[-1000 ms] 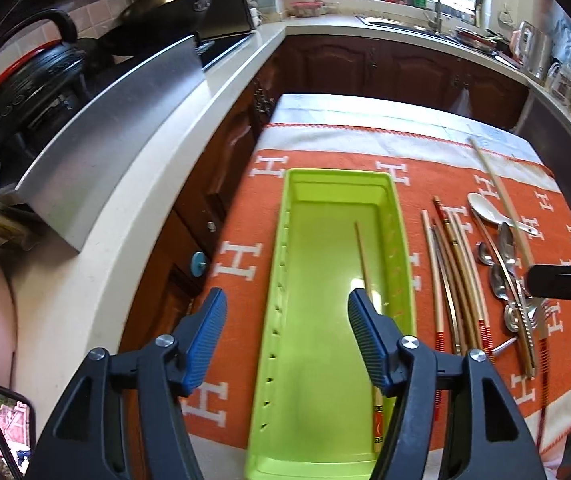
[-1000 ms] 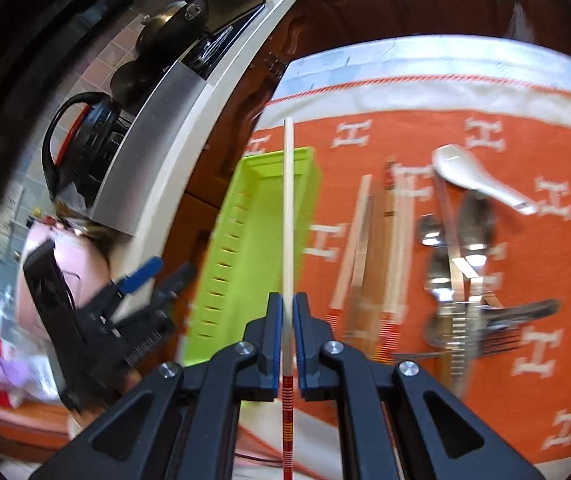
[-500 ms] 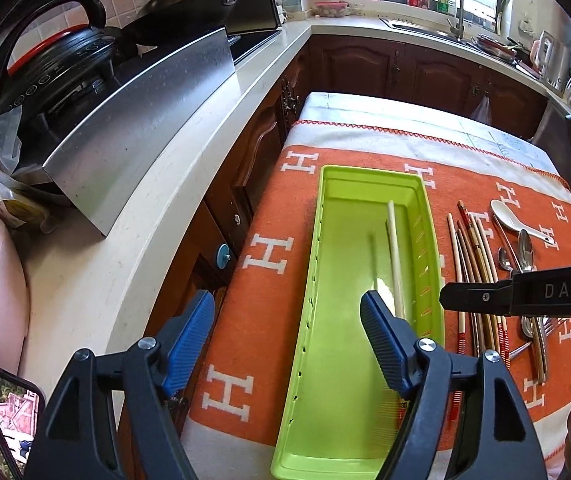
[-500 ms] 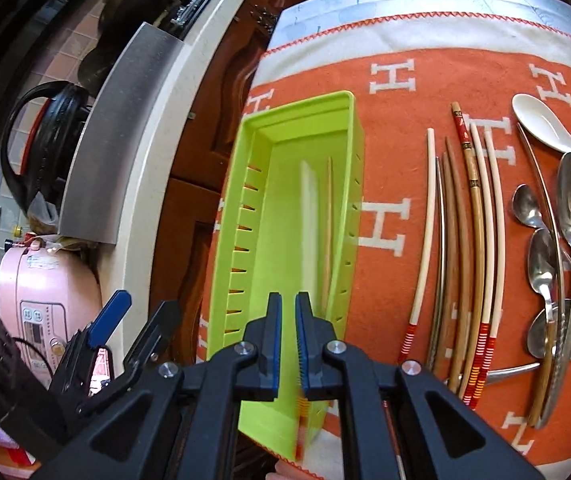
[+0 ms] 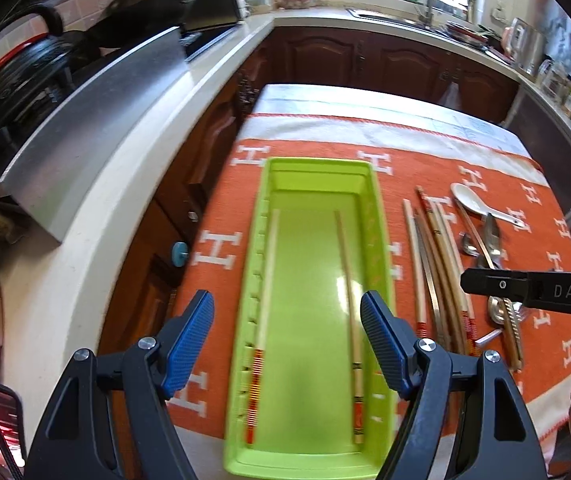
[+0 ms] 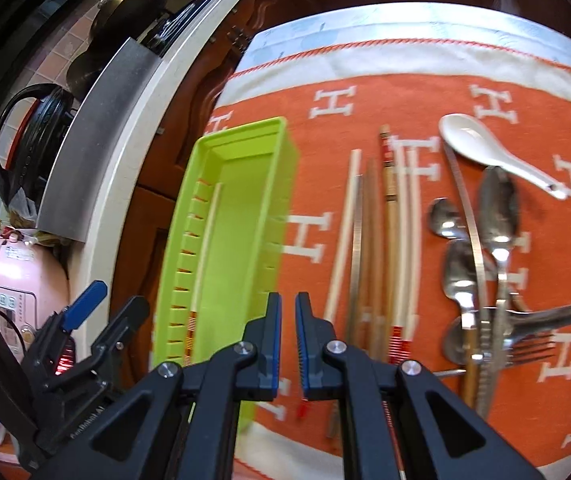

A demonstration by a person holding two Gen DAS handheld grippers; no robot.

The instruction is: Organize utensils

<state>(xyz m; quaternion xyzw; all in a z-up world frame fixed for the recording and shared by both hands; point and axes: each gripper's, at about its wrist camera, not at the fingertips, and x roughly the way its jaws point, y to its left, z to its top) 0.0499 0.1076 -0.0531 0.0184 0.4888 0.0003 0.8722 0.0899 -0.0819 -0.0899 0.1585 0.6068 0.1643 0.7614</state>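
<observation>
Likely step: fetching the next chopstick from the row on the cloth.

Right gripper (image 6: pixel 288 300): low centre of its own view, pads pressed nearly together, nothing pinched. Hovering over the near ends of the loose chopsticks (image 6: pixel 369 240), just right of the green tray (image 6: pixel 245 132).

Left gripper (image 5: pixel 285 300): jaws spread wide and just been opening, nothing gripped between them, poised above the near half of the tray.

To do it well:
- Spread the right pads before lowering, since closed tips would only push the sticks about.
- Single out one stick, probably the pale leftmost chopstick (image 6: pixel 343 240), lying slightly clear of its neighbours.
- Grip near the striped red end, pads across the shaft, to avoid dragging the next stick along.
- Lift level, then lay it lengthwise in the tray, parallel to those inside.

Containers: one only, the tray, at centre of the left view on the orange cloth (image 6: pixel 365 92). Inside, two chopsticks lying lengthwise and well apart: a pale chopstick (image 5: pixel 269 272) against the slotted left wall and a wooden chopstick (image 5: pixel 347 292) nearer the right wall. Otherwise empty.

Outside it, further right: metal spoons (image 6: pixel 497 208), a white spoon (image 6: pixel 473 140), a fork (image 6: pixel 533 350).
</observation>
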